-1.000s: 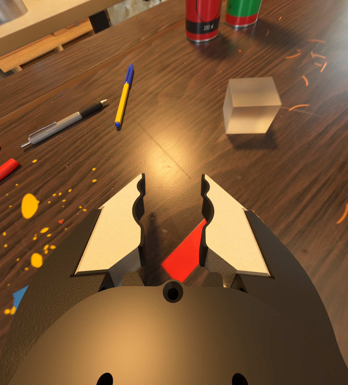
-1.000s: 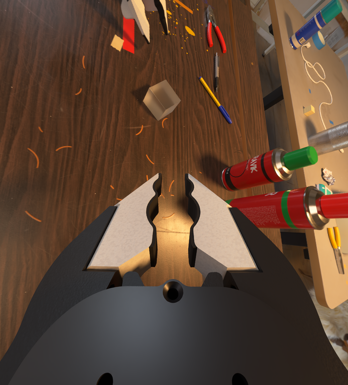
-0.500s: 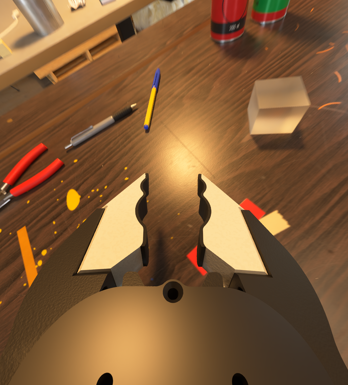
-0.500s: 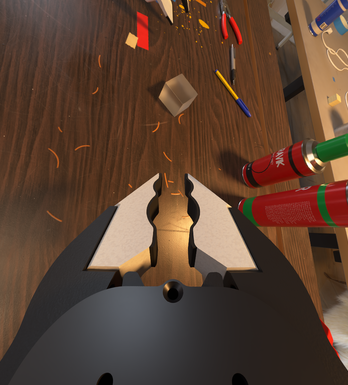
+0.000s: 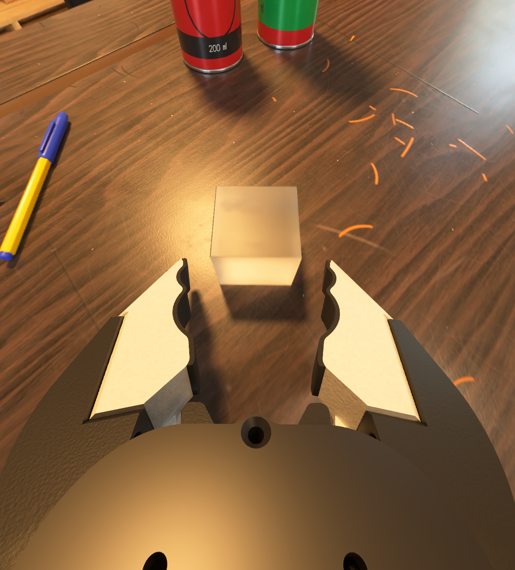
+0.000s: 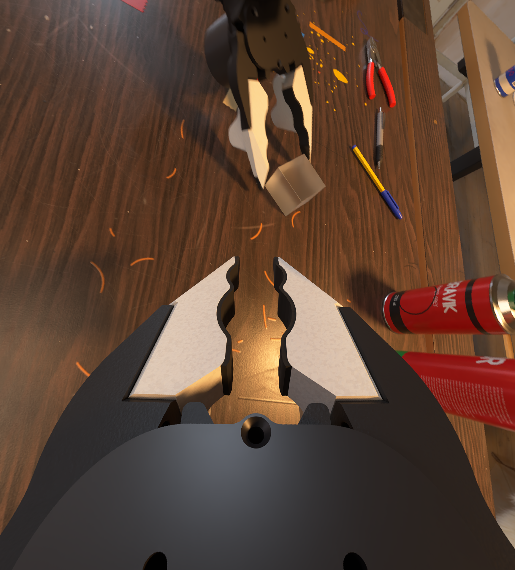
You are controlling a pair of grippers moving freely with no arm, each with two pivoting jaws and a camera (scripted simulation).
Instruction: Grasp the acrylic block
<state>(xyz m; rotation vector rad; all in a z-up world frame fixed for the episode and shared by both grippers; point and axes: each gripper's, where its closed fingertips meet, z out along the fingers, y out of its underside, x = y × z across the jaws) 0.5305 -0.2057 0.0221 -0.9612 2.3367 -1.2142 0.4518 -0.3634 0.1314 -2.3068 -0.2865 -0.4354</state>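
Observation:
The acrylic block [image 5: 256, 234] is a frosted clear cube standing on the dark wooden table [image 5: 404, 293]. My left gripper [image 5: 256, 261] is open wide, and the block sits centred just ahead of its fingertips, with its near face level with the tips and nothing touching. In the right wrist view the block [image 6: 294, 185] lies ahead, and the left gripper [image 6: 284, 168] reaches down to it from the far side, one finger on each side. My right gripper [image 6: 256, 259] is empty, its jaws a narrow gap apart, well short of the block.
Two spray cans [image 5: 210, 34] [image 5: 285, 21] stand beyond the block. A yellow and blue pen [image 5: 28, 191] lies to the left. In the right wrist view, red pliers [image 6: 379, 77], a grey pen [image 6: 379, 138] and a side bench [image 6: 502, 154] are at the right. Orange shavings [image 5: 354, 229] are scattered about.
My left gripper has moved right and forward to the block, which now sits centred at its fingertips, and its jaws have opened wider. The right gripper has shifted only slightly.

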